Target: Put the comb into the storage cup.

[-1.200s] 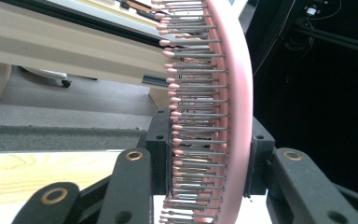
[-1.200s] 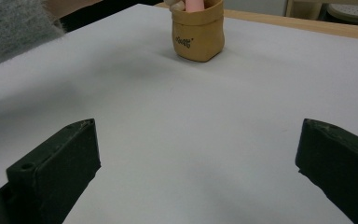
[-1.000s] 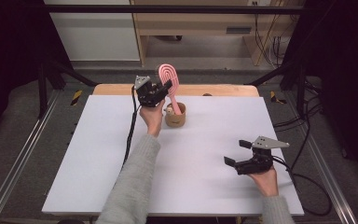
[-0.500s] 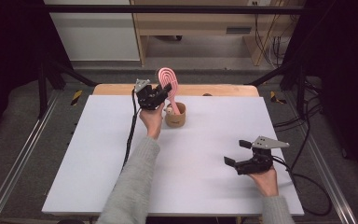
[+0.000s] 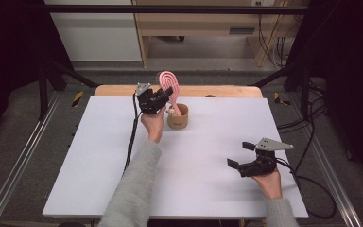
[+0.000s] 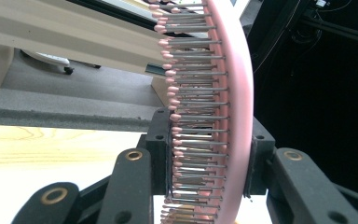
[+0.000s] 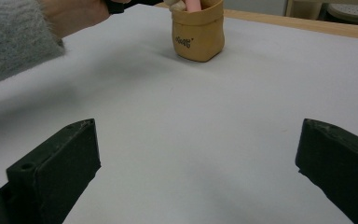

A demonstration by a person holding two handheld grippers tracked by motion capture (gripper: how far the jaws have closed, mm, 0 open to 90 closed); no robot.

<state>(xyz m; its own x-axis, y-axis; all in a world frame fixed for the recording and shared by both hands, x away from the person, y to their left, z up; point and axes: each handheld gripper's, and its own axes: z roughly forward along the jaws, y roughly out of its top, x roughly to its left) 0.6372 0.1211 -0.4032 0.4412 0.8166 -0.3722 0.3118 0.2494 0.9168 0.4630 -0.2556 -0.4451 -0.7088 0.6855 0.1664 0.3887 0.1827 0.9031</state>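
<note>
At the counter's (image 5: 123, 179) far edge, your left gripper (image 5: 157, 98) pinches the pink hairbrush (image 5: 169, 84), handle already inside the tan pot (image 5: 178, 117); release remains. Your right gripper (image 5: 246, 156) rests spread.

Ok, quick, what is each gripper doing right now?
Left gripper: shut on the pink hairbrush, over the tan pouch.
Right gripper: open, holding nothing.

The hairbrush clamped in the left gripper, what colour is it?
Pink: the pink plastic hairbrush has grey metal pins with pink tips, seen best in the left gripper view.
</note>
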